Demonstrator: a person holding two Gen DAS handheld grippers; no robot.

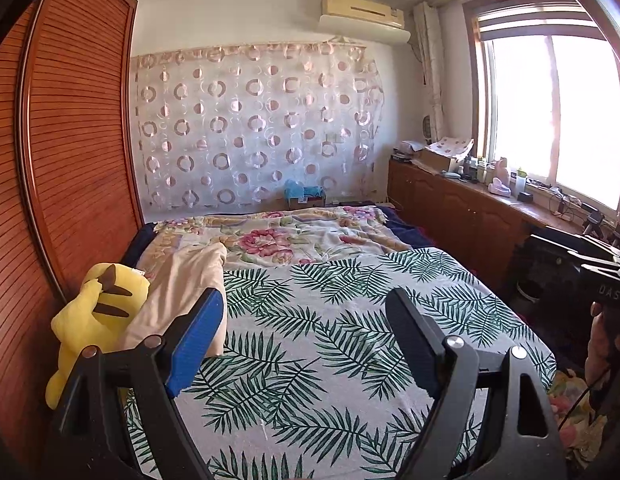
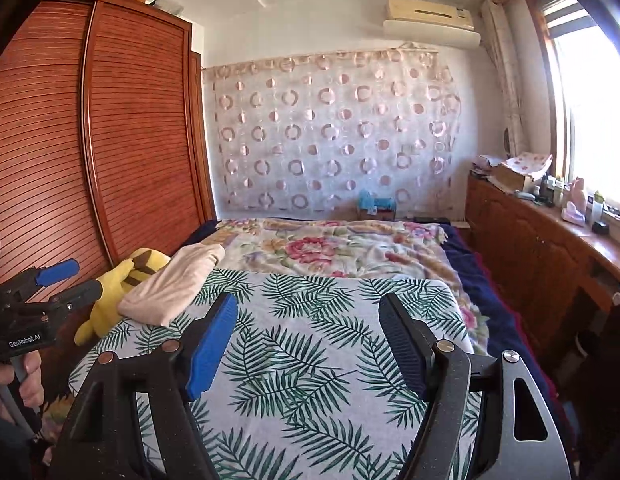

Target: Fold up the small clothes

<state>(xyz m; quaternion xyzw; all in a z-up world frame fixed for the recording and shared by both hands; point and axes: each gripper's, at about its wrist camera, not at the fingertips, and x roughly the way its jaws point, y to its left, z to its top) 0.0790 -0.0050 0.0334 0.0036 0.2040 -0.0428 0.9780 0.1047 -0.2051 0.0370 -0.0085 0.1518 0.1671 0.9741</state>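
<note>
Folded beige garment (image 1: 182,296) is observed lying at the left edge of the palm-leaf sheet (image 1: 329,340), touching the yellow plush toy (image 1: 98,312) beside the slatted wooden wardrobe (image 1: 70,160). From the right wrist view, the same garment (image 2: 174,288) is seen resting partly on the leaf print, the plush toy (image 2: 122,292) just behind it. Left gripper (image 1: 306,344) is held above the sheet with its jaws spread wide, nothing between them. Right gripper (image 2: 306,344) is likewise spread and holds nothing. A floral blanket (image 1: 290,236) is noted farther up the bed, before a circle-patterned curtain (image 1: 254,128).
</note>
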